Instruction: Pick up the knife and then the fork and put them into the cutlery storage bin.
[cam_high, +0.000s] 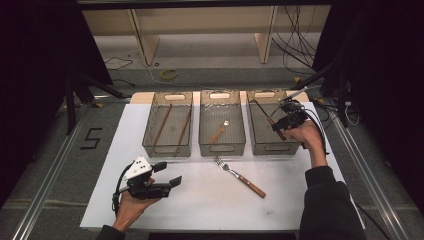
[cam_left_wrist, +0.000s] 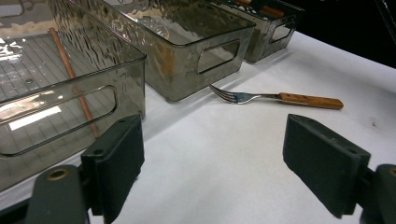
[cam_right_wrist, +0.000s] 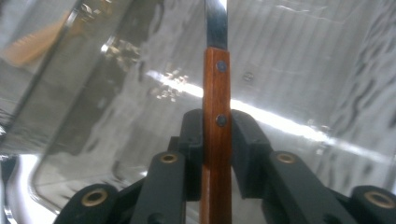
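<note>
- Close to our right gripper, the knife has its wooden handle between the jaws, blade down inside the right-hand bin; whether the pads press it, we cannot tell.
- If we let go too high, it could clatter or catch the bin wall.
- Our left gripper hangs wide and empty near the fork; a careless reach might knock it against the middle bin.

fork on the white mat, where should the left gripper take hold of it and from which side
Grip the fork by its wooden handle, probably coming straight down from above with the jaws across it. It lies flat on the white mat, so there's no room underneath; the handle is straight, thicker than the tines and clear of the bins.
</note>
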